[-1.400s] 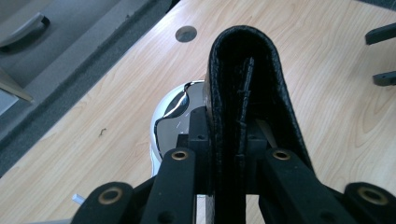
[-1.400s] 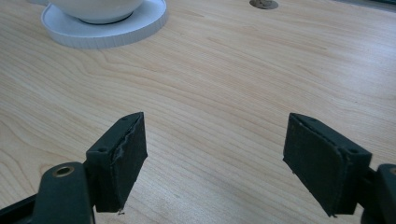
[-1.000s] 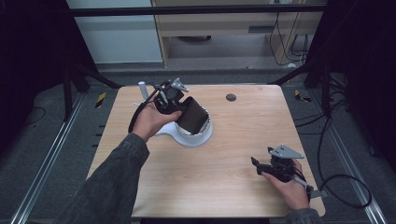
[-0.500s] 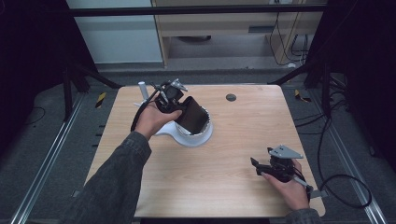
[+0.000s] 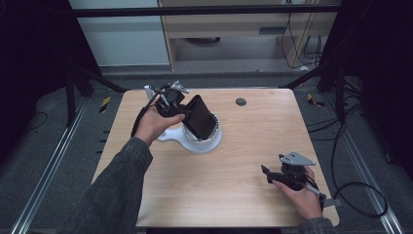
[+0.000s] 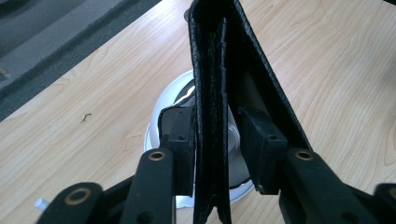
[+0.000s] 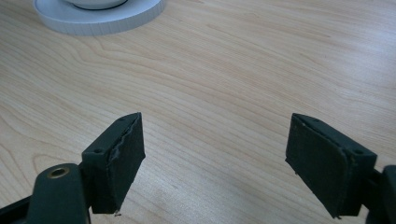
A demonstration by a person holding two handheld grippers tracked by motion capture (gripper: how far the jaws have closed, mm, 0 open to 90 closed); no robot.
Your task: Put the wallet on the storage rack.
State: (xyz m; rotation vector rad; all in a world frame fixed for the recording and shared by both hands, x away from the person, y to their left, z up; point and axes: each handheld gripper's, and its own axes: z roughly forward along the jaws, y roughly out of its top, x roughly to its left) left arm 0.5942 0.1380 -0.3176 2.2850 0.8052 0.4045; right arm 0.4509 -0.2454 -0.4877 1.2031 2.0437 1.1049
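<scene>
black wallet (image 6: 219, 93) stands between the opening left claw (image 6: 219, 154) pads.

**Stuff around the light wooden table**

Light wooden table (image 5: 234, 161) is the landmark. A small dark round disc (image 5: 240, 102) sits near its far edge. Beyond it there's a pale wooden cabinet (image 5: 229, 22). Off the far corners, yellow-black striped tape bits (image 5: 104, 104) on grey floor (image 5: 44, 141). Black cables (image 5: 350, 141) beside it.

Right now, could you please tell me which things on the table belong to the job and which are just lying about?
Part of the job:
- black wallet
- white bowl
- left gripper, its fingers just opening, wallet between them

Lying about:
- small dark disc
- right gripper, open over bare table
</scene>
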